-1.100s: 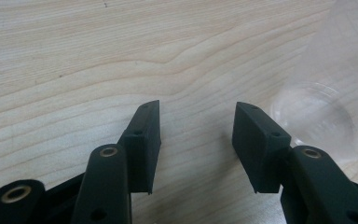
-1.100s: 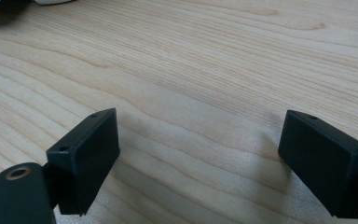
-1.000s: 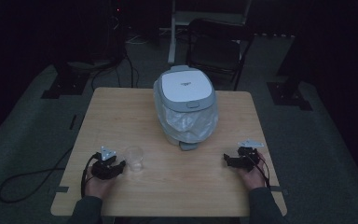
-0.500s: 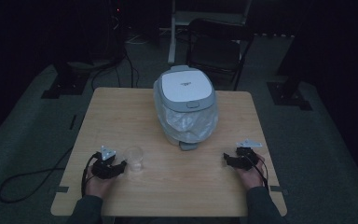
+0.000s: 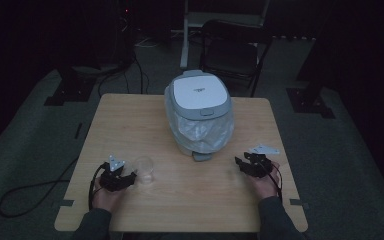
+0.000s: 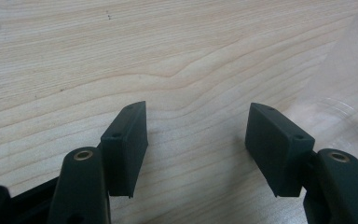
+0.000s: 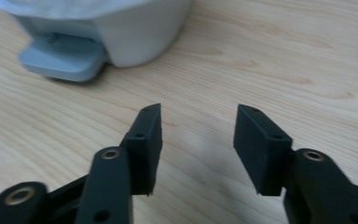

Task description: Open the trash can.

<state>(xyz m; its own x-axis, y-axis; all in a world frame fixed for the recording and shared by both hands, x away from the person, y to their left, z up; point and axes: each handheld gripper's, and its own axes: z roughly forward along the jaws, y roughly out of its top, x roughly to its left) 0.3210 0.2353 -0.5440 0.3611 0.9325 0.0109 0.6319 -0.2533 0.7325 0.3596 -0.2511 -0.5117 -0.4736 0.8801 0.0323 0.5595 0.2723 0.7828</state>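
Tools, left (image 6: 196, 140) and right (image 7: 198, 140), gape wide apart, holding nothing.

I count two tongs in my hands: the left tongs (image 5: 130, 178) at about 7 o'clock on the tabletop (image 5: 130, 125), the right tongs (image 5: 241, 163) at about 4 o'clock. Each has two black jaws, so four jaws together. There is one grey and white cooker (image 5: 198, 112) at 12 o'clock, and one clear plastic cup (image 5: 144, 169) just beside my left tongs. Behind the tabletop I see one chair (image 5: 235, 45).
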